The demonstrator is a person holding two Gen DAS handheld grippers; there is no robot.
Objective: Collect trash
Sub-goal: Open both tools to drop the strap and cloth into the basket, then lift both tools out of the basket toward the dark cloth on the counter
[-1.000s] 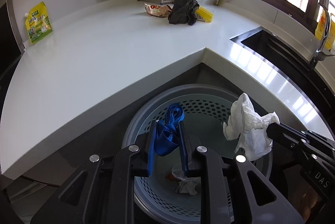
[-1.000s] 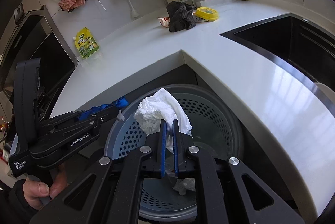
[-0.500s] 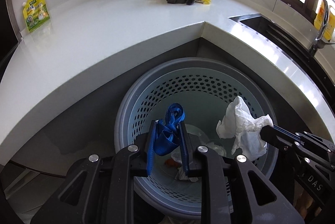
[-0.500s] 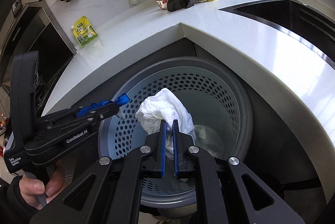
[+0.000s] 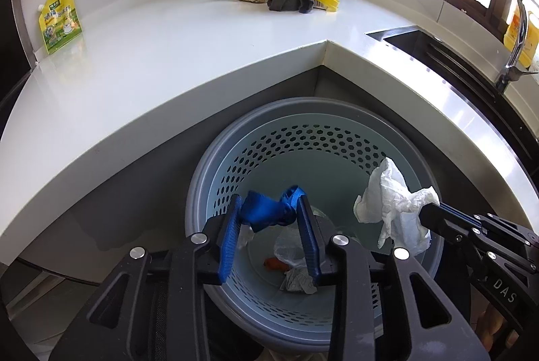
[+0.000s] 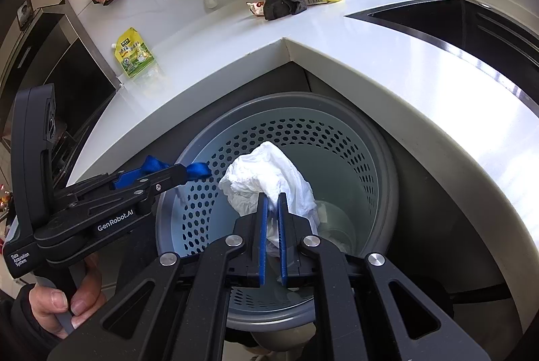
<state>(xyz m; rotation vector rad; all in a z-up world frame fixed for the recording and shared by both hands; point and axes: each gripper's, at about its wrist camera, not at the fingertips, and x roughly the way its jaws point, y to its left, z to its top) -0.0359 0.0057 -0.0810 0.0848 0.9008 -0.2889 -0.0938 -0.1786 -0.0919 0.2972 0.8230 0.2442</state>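
Left jaws let go over the bin

The left gripper (image 5: 269,226), clamped a second ago, is opening; the crumpled blue strap (image 5: 269,209) still bridges its pads above the grey perforated round bin (image 5: 303,138), about to drop. Right of it, the right gripper (image 6: 273,219) stays shut on the crumpled white tissue (image 6: 266,179), also over the bin.

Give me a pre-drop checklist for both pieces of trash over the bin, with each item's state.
1. Blue strap over the bin opening: ok.
2. Left gripper jaws opening, strap between them and not yet fallen: ok.
3. White tissue over the bin opening: ok.
4. Right gripper released: not ok, it is clamped on the tissue.
5. Room left in the bin: ok, only a few scraps at the bottom.
6. Strap free of the pads: cannot tell.
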